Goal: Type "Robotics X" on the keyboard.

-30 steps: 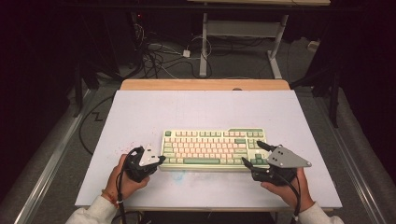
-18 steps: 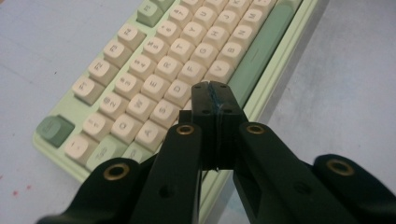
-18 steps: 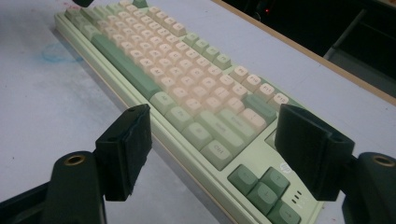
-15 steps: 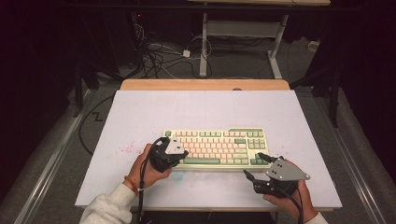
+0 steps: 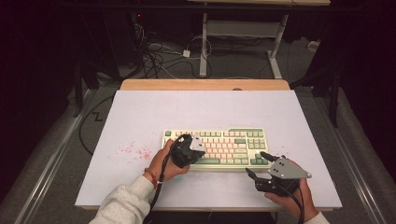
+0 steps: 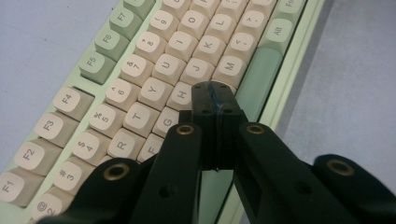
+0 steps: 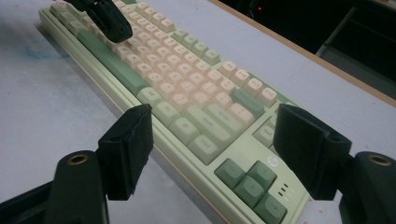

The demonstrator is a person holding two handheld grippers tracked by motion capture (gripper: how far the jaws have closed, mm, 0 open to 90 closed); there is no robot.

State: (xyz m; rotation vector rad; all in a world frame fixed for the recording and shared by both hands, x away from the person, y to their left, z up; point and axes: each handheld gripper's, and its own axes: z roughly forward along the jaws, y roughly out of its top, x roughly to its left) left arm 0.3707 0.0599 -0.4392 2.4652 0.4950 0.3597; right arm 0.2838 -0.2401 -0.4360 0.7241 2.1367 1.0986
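A cream and green keyboard [image 5: 233, 140] lies across the middle of the white table. My left gripper [image 5: 198, 151] hovers over its left half, held by a hand in a pale sleeve. In the left gripper view its jaws are shut with nothing between them, and the left gripper [image 6: 212, 93] has its tips just above the keys [image 6: 154, 60] near H and N. My right gripper [image 5: 255, 162] stands open just in front of the keyboard's right end. In the right gripper view, the right gripper [image 7: 215, 140] frames the keyboard's [image 7: 187, 93] arrow keys, and the left gripper [image 7: 109, 21] shows at the far end.
Faint red marks [image 5: 135, 151] stain the white tabletop [image 5: 210, 112] left of the keyboard. A wooden strip [image 5: 205, 85] runs along the table's far edge. Beyond it, cables [image 5: 159, 60] lie on the floor by a metal desk frame [image 5: 205, 42].
My left gripper has moved right from the table onto the keyboard's left half and closed. My right gripper has pulled back toward the table's front edge, still open.
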